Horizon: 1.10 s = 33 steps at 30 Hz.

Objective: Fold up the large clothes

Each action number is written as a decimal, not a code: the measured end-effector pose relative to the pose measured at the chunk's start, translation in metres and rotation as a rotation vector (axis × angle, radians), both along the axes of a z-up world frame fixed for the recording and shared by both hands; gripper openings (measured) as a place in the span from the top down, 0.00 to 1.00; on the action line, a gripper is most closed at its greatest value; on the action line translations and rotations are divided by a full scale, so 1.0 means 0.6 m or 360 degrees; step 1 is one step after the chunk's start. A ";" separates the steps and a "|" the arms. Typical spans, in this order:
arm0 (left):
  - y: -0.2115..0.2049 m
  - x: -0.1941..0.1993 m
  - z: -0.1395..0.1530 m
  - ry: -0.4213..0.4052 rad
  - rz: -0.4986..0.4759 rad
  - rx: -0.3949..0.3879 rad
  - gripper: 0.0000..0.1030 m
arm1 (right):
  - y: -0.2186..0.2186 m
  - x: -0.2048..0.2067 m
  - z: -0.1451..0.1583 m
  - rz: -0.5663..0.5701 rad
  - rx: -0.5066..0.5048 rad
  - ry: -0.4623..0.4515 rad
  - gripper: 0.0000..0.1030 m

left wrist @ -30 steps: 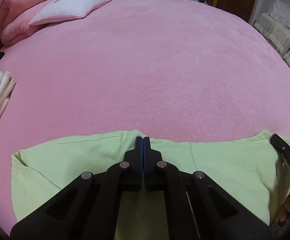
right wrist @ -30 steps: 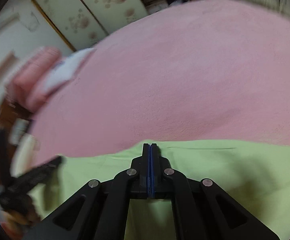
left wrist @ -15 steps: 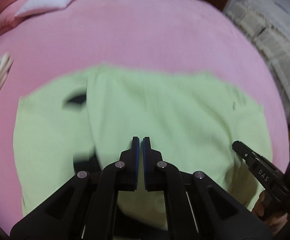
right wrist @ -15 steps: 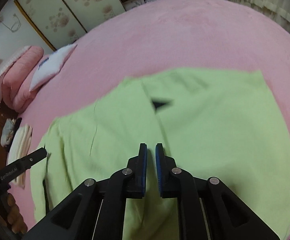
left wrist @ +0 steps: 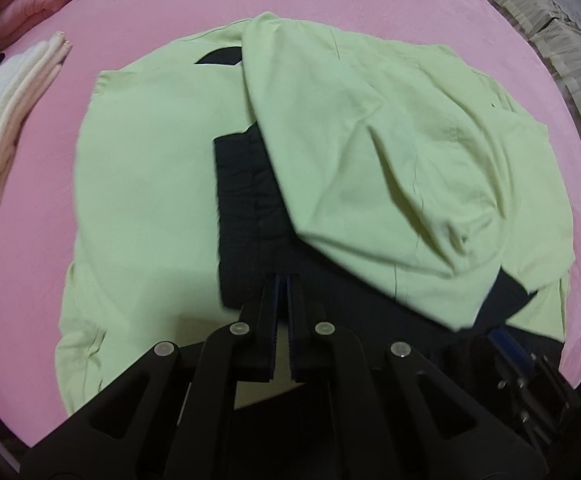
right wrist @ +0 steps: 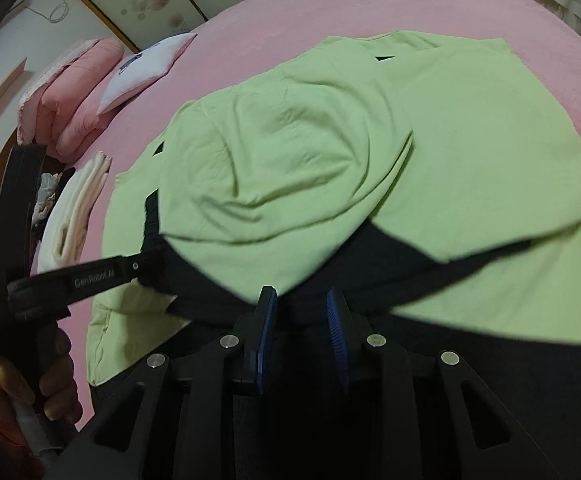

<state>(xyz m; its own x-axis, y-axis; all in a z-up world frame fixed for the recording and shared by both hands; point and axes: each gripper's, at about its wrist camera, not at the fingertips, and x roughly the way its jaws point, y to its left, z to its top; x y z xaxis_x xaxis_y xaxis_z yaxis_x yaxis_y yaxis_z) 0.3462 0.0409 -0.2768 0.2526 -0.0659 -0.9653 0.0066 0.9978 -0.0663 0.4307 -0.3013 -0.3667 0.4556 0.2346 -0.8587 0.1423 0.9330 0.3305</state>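
One garment (left wrist: 146,184) is my job here, a light green one with a black band (left wrist: 246,216), lying spread on the pink bed (left wrist: 370,4), and I judge the first fold as good as laid: a green flap (right wrist: 282,184) has been brought over the middle and sits puffed and creased, not flat. In the left wrist view the garment fills the centre, the flap from 12 to 4 o'clock, the band running down to 6 o'clock. My left gripper (left wrist: 281,280) has its jaws all but together, only a sliver of gap showing, and I see no cloth between them; its tips hang over the band. My right gripper (right wrist: 301,298) has its jaws opening, with a clear gap; the dark hem lies just beyond the tips, and no fabric is pinched between the pads that I can see. In the right wrist view the left gripper crosses at 9 o'clock, with the hand (right wrist: 22,376) holding it at 8 o'clock. Outward from the garment, a folded cream stack (left wrist: 6,120) sits at 9 o'clock in the left view, apart from the green cloth, and a pillow (right wrist: 150,68) lies near 10 o'clock in the right view. Next, I reckon, the flap wants smoothing, then both grippers need fresh holds on an outer edge for the next fold.
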 end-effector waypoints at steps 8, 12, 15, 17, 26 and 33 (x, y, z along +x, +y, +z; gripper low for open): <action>0.013 -0.137 -0.003 0.0056 0.0031 -0.0025 0.98 | 0.000 -0.178 -0.013 -0.0058 0.0071 0.0056 0.74; 0.013 -0.233 0.003 0.0082 0.0059 -0.0012 0.98 | 0.004 -0.226 -0.022 -0.0069 0.0065 0.0058 0.73; 0.010 -0.301 0.013 0.0113 0.0081 -0.0003 0.98 | -0.002 -0.281 -0.014 -0.0077 0.0002 0.0099 0.67; 0.009 -0.343 0.021 0.0122 0.0086 -0.0038 0.98 | -0.012 -0.327 -0.002 -0.0113 -0.0025 0.0113 0.62; 0.010 -0.510 0.068 0.0124 0.0101 -0.0044 0.67 | -0.071 -0.515 0.029 -0.0251 -0.0049 0.0176 0.34; 0.116 -0.585 0.054 0.0195 0.0362 -0.0130 0.58 | -0.156 -0.622 0.003 -0.0440 -0.0008 0.0233 0.32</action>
<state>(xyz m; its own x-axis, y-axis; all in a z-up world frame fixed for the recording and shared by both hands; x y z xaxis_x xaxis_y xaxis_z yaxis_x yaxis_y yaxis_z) -0.0046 0.1106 -0.2445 0.1518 -0.0998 -0.9834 -0.2300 0.9640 -0.1333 0.0576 -0.3951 -0.3650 0.3733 0.1147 -0.9206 0.4366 0.8538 0.2834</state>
